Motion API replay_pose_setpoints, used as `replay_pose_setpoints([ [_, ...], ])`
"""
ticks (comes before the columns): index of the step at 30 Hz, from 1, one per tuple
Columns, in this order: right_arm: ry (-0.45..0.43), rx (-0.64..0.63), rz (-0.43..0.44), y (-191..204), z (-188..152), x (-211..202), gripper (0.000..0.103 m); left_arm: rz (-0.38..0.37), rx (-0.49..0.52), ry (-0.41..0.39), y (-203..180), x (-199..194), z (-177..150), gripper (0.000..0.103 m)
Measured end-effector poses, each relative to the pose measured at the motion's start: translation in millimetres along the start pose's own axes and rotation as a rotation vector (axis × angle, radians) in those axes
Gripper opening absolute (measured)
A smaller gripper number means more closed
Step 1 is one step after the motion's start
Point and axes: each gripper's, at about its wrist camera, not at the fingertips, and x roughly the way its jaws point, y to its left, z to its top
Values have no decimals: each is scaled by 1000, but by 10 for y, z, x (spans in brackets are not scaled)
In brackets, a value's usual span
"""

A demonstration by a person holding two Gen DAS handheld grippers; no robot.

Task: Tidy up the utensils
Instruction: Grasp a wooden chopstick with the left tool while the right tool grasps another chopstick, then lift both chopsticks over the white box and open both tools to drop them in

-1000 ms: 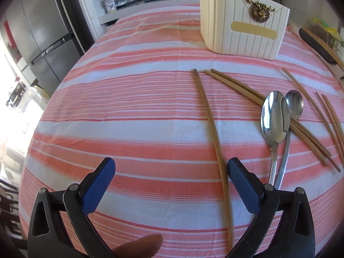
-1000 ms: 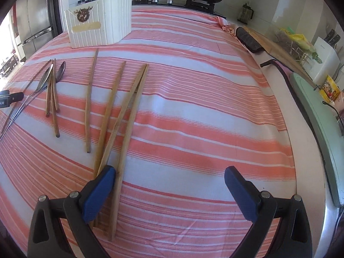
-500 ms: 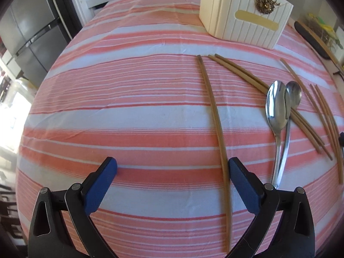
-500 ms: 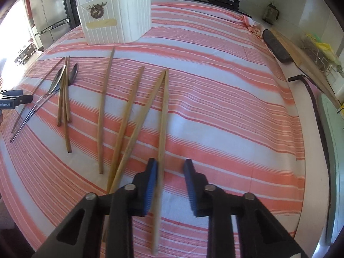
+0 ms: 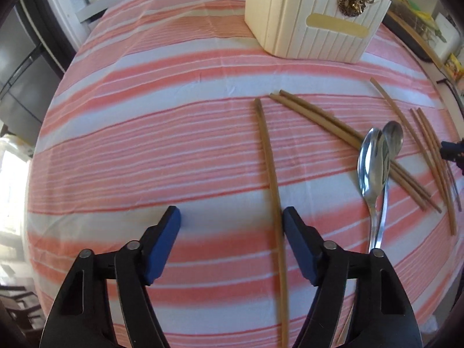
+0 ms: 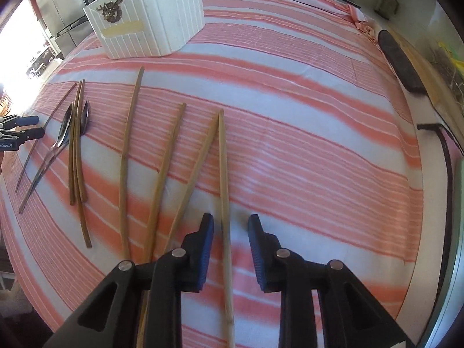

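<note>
Chopsticks lie scattered on the striped tablecloth [image 6: 304, 133] in front of the white holder [image 6: 150, 20], with two spoons [image 5: 374, 168] crossing a pair of them. The step in hand looks like a pickup on each side: the right gripper [image 6: 230, 240] straddles the rightmost chopstick [image 6: 223, 174] near its close end, jaws narrowed but not yet touching it, so it grasps nothing. Closing squarely across the stick, low to the cloth, should keep it from rolling away. The left gripper [image 5: 232, 232] sits wide open with a lone long chopstick [image 5: 271, 174] just inside its right pad [image 5: 295, 240]; centring over it first would help. Both tools point forward, low over the table, toward the holder.
</note>
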Motion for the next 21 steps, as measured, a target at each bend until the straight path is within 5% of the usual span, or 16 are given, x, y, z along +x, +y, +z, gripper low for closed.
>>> replay_pose_setpoints([
  [7,8,-26,-2,19,493,199,22,-25,21,28,-20,156,477,26],
  [9,1,-12,1,-34,559,218,6,-22,26,18,-35,192,575,14],
  [10,-5,-3,2,-49,592,227,6,-28,21,14,-29,209,617,5],
  [15,-92,113,74,-215,610,103,6,-70,-42,-56,80,123,670,4],
  [21,-298,119,122,-202,435,-687,6,-145,-80,-230,124,-605,475,4],
])
